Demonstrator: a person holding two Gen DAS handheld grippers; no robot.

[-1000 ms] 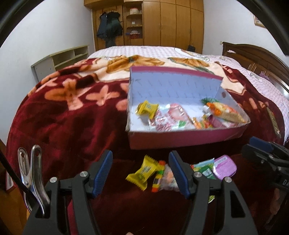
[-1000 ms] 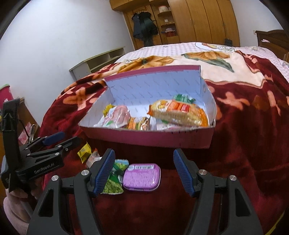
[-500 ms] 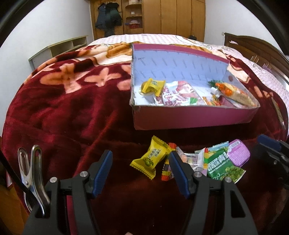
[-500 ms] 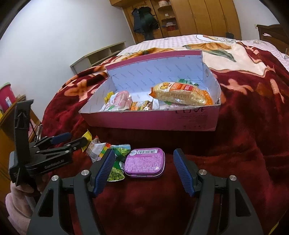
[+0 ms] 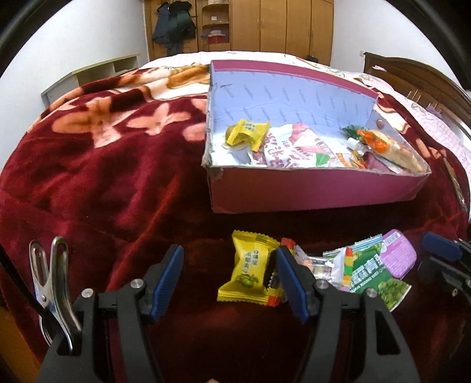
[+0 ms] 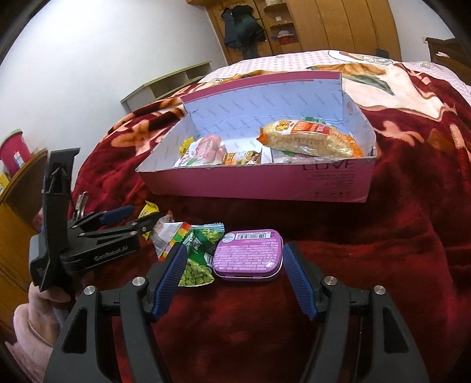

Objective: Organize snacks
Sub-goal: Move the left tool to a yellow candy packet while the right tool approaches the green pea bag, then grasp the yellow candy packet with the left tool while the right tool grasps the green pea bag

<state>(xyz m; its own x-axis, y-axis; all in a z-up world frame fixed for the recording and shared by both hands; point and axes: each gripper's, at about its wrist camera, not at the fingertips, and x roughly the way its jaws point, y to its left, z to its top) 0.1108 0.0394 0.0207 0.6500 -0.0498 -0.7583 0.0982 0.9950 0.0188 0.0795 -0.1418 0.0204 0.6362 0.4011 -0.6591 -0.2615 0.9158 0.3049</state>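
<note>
A pink cardboard box (image 5: 309, 191) (image 6: 265, 184) sits on the red blanket and holds several snack packs, among them a yellow candy (image 5: 248, 134) and an orange cracker pack (image 6: 306, 138). In front of it lie loose snacks: a yellow candy pack (image 5: 248, 266), a green pea packet (image 5: 374, 274) (image 6: 200, 256) and a purple tin (image 5: 399, 257) (image 6: 248, 254). My left gripper (image 5: 228, 275) is open, low, with the yellow pack between its fingers. My right gripper (image 6: 234, 275) is open around the purple tin.
The bed's red flowered blanket (image 5: 88, 165) spreads left and right of the box. A metal clip (image 5: 50, 277) hangs at the left gripper's side. A low shelf (image 6: 167, 85) and wardrobes (image 5: 265, 23) stand beyond the bed. A wooden headboard (image 5: 418, 79) is at right.
Both grippers have moved forward and down toward the loose snacks. The yellow pack now lies between the left fingers and the purple tin between the right fingers.
</note>
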